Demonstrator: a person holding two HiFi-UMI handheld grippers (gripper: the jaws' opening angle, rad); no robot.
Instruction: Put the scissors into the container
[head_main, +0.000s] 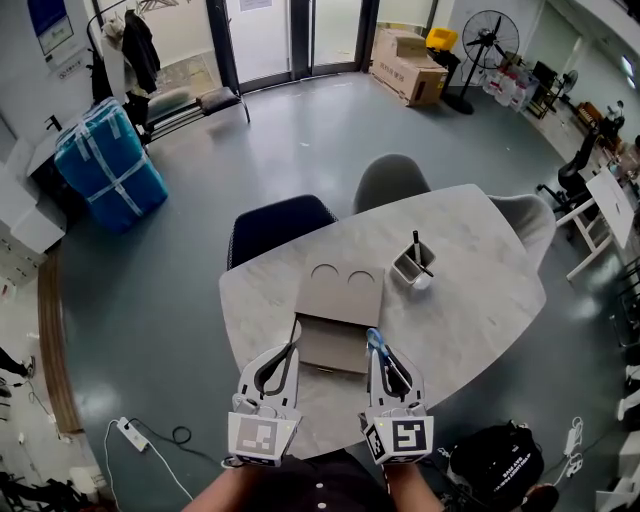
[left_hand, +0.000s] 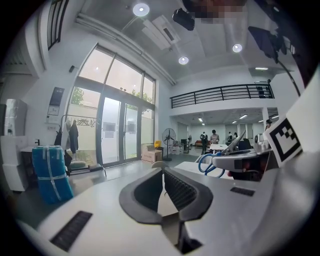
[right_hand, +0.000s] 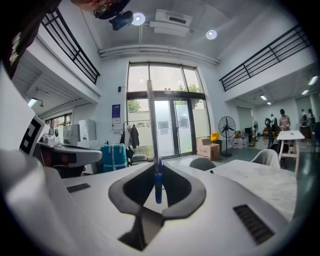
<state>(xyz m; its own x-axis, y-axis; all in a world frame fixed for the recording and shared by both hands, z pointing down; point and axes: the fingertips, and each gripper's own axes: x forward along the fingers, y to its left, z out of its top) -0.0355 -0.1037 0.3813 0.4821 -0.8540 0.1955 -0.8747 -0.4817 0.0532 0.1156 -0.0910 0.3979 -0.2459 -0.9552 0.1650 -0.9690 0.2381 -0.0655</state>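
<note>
The scissors (head_main: 375, 340), with blue handles, are clamped in my right gripper (head_main: 377, 352) over the near part of the marble table (head_main: 480, 300). In the right gripper view the scissors (right_hand: 157, 185) stand upright between the shut jaws, a thin blade rising above them. The left gripper view shows the blue handle loops of the scissors (left_hand: 209, 163) off to the right. The white container (head_main: 411, 270) holds a dark pen and stands on the table beyond and to the right of my right gripper. My left gripper (head_main: 294, 347) is shut with nothing in it, level with the right one.
A flat cardboard piece (head_main: 338, 295) with two round holes lies on the table just ahead of both grippers. A dark blue chair (head_main: 278, 225) and a grey chair (head_main: 392, 180) stand at the far side. A black bag (head_main: 495, 465) sits on the floor at the right.
</note>
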